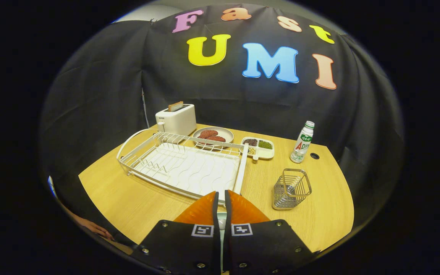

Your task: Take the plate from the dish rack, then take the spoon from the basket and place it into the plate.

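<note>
- Bottle [302,143] at 1 o'clock: label too small to make out.
- Gripper [220,198] fingers nearly together, clamped on a thin pale plate [222,220] edge, at the dish rack's [183,164] near rim.
- Basket [290,190] at 2 o'clock.

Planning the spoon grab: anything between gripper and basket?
Nothing visible. Bare table lies between the gripper and the basket; dish rack sits left of that line, bottle beyond. Fingers nearly together, something pale in the gap, unclear what.
</note>
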Action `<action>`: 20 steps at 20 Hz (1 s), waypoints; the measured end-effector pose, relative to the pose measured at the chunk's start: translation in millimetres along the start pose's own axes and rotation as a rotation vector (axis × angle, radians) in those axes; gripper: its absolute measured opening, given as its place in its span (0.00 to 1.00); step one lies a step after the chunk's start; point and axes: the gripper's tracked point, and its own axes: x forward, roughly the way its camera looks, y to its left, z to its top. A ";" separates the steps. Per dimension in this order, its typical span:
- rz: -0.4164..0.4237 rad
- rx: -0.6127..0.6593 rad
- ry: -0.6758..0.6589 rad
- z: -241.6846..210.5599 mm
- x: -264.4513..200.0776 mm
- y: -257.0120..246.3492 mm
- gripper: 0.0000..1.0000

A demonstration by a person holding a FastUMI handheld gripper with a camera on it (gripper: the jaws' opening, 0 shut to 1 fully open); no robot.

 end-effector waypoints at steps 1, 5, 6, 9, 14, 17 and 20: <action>0.012 -0.005 0.004 -2.6 1.6 0.8 0.03; 0.052 -0.019 0.017 -9.3 7.5 -0.9 0.04; 0.049 -0.019 0.017 -10.7 8.2 -6.3 0.11; 0.027 -0.012 0.028 -18.2 2.2 -25.3 0.24; -0.054 0.060 -0.070 4.2 -29.0 -72.9 0.38; -0.143 0.099 -0.193 48.4 -61.4 -112.5 0.38; -0.216 0.138 -0.321 96.0 -94.6 -150.3 0.38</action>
